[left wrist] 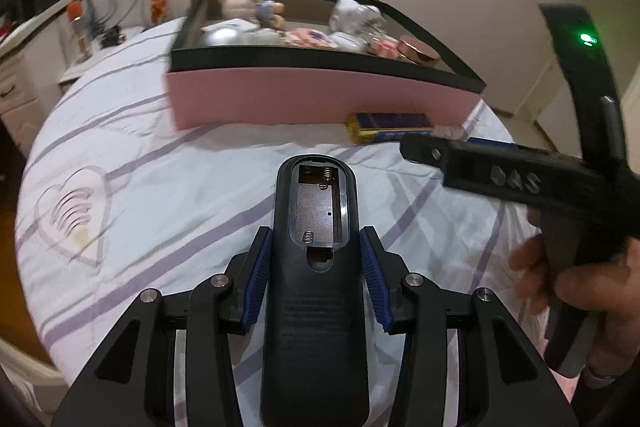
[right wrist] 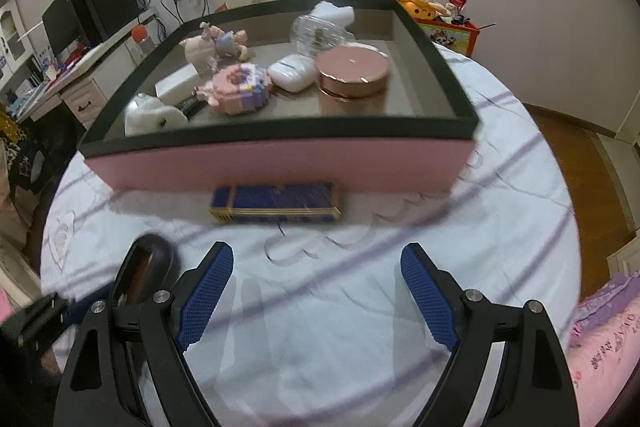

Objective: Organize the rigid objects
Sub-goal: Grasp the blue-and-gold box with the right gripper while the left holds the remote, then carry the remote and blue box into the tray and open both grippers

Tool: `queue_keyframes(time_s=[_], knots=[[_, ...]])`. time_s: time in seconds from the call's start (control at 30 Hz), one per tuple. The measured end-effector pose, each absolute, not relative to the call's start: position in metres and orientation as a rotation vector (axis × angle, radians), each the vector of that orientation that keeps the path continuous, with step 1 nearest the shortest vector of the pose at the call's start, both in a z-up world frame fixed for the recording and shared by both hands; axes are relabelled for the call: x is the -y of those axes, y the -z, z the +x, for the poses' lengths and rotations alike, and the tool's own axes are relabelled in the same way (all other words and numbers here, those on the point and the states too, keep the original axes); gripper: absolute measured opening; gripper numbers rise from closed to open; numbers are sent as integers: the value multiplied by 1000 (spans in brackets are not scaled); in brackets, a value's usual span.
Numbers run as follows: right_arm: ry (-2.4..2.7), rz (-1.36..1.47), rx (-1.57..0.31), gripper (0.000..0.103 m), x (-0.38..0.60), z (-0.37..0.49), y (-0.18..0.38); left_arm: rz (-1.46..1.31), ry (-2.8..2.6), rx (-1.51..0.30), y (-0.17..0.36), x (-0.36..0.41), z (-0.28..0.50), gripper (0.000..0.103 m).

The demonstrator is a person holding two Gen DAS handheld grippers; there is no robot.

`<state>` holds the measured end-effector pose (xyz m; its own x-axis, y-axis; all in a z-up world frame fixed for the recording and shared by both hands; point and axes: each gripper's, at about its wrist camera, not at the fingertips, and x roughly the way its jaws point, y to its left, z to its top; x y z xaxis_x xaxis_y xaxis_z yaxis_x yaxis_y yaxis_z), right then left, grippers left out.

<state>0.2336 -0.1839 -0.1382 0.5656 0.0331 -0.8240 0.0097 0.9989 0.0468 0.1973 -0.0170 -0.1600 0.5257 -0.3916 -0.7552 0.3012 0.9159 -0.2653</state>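
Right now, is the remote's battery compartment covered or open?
Open: the remote between the left gripper's pads shows bare springs, no cover, no batteries.

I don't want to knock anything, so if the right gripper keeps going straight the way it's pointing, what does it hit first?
Probably the bare bedsheet first: the open right gripper tilts down at it. The blue box lies further ahead, then the pink tray. Depth is hard to judge.

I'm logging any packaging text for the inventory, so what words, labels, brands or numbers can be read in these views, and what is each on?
None reads cleanly.
Remote control: embossed lines on its back, too small to read.
Blue and gold box: pattern only, blurred.
Pink cloth: printed letters, upside down and blurred, unreadable.
Red box: cartoon picture, no legible words.
Right gripper: moulded marks on its side, blurred.
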Motion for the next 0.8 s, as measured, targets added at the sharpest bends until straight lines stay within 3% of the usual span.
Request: queue_keyframes(time_s=[0.33, 0.4, 0.8], knots=[[15, -38, -954, 90, 152, 265, 160, -118, 288, -923, 157, -9, 204, 44], [14, -37, -948, 84, 152, 264, 160, -118, 277, -922, 157, -10, 208, 44], [-97, 54, -928, 84, 171, 237, 141, -138, 258, -888, 137, -19, 216, 44]])
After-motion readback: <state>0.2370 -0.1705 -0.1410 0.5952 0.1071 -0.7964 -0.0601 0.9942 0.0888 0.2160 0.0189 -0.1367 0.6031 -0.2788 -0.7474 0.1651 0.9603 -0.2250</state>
